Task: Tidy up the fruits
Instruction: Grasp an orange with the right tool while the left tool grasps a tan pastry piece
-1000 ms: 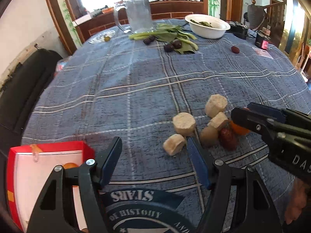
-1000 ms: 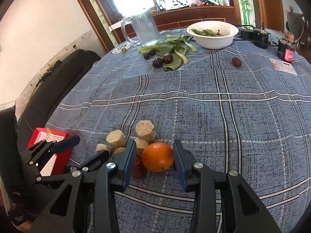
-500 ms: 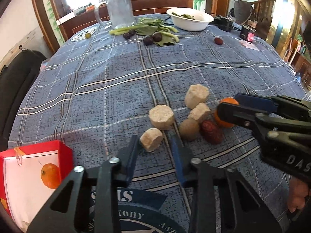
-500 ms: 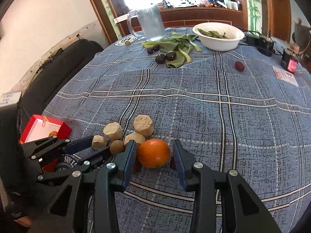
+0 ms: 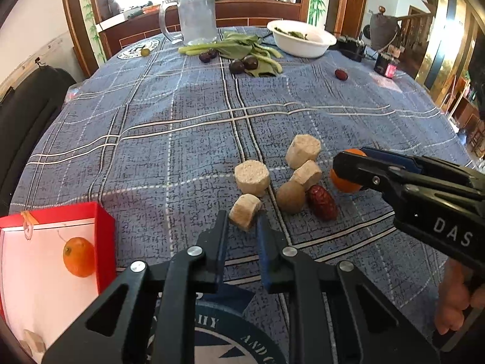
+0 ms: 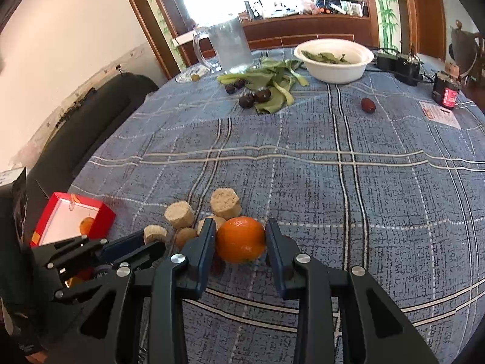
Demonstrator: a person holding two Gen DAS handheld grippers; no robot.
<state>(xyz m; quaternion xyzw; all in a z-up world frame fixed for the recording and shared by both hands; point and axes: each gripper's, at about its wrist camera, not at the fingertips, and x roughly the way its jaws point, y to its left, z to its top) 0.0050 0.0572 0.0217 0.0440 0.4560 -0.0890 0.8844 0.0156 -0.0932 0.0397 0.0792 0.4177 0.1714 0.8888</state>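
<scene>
My right gripper [image 6: 241,239] is shut on an orange [image 6: 241,239], its jaws on both sides of the fruit on the tablecloth; it also shows in the left wrist view [image 5: 345,182]. My left gripper [image 5: 241,227] has its jaws nearly closed around the near end of a small tan chunk [image 5: 245,211]. More tan chunks [image 5: 252,176], a brown round fruit [image 5: 290,196] and a red date [image 5: 322,202] lie in a cluster. A red box [image 5: 103,236] at the left holds another orange [image 5: 78,256].
Far back stand a glass mug [image 5: 197,15], a white bowl [image 5: 300,38], green leaves with dark plums [image 5: 242,65] and a lone red date [image 5: 341,74]. A dark sofa [image 6: 91,115] lies left of the table. A small dark jar [image 6: 445,92] stands at the right.
My left gripper has closed from wide open to narrow and come forward onto the small tan chunk. My right gripper has tightened around the orange.
</scene>
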